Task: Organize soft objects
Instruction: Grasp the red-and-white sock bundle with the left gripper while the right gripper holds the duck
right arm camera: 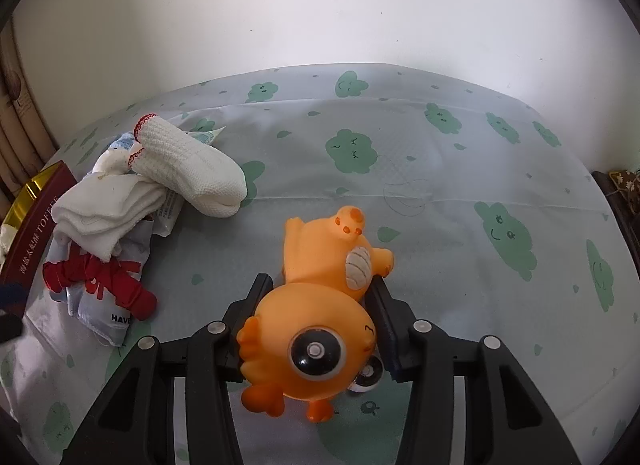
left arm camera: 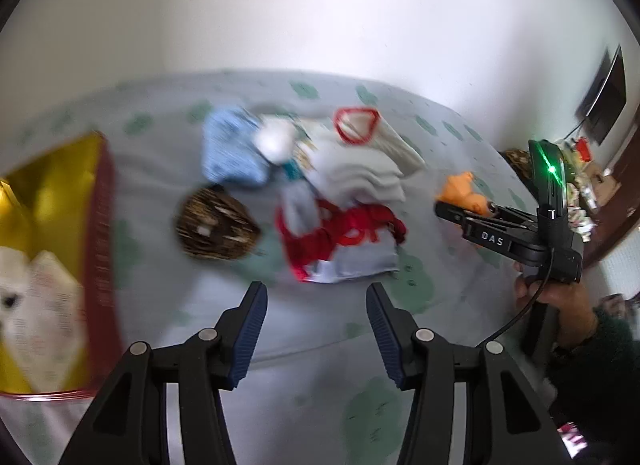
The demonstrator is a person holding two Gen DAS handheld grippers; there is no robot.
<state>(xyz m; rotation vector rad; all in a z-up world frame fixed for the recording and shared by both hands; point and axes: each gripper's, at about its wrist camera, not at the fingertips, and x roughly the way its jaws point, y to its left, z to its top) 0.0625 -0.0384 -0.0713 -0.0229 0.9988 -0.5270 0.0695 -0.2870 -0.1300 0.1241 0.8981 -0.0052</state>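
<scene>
Right tool (right arm camera: pixel 320 329) clamped on orange toy (right arm camera: pixel 320 305), pads on both sides of its body, toy over the table (right arm camera: pixel 440 185). Left tool (left arm camera: pixel 316 321) wide open, nothing between its pads, above bare cloth. Pile at 10 o'clock from the toy: white socks (right arm camera: pixel 192 169), towel (right arm camera: pixel 104 209), red string (right arm camera: pixel 100 281) over a packet (right arm camera: pixel 104 313). Gold box (left arm camera: pixel 52 201) at 9 in left view, brown pouch (left arm camera: pixel 216 225) at 11, blurred.
</scene>
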